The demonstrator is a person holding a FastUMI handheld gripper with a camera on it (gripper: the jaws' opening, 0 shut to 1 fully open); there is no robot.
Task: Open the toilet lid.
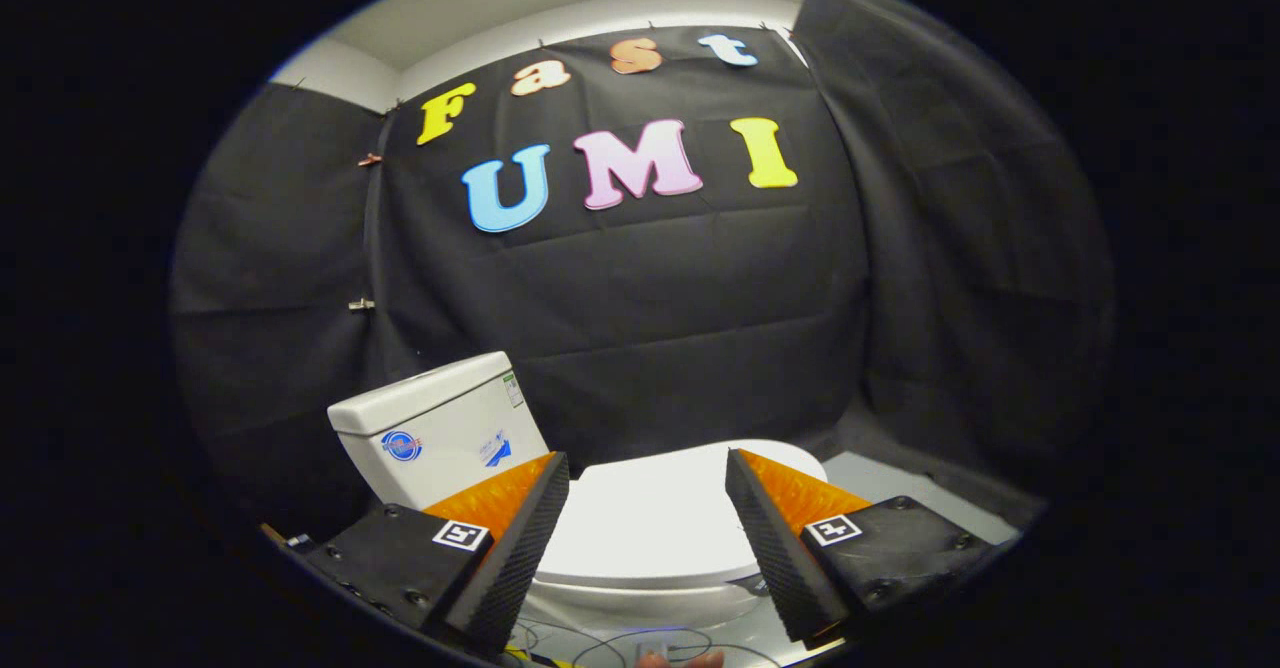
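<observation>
A white toilet stands ahead of me with its lid [650,523] down flat over the bowl. Its white tank [435,430] rises to the left, behind my left finger. My gripper [648,473] is open, its two fingers spread wide above the lid with the lid's top showing between them. Nothing is held between the fingers. The bowl's rim [640,603] curves below the lid's near edge.
Black cloth walls close in behind and on both sides of the toilet. A pale floor strip [900,483] shows to the right of the bowl. Thin cables [600,638] lie on the floor below the bowl, and a fingertip [680,660] shows beneath them.
</observation>
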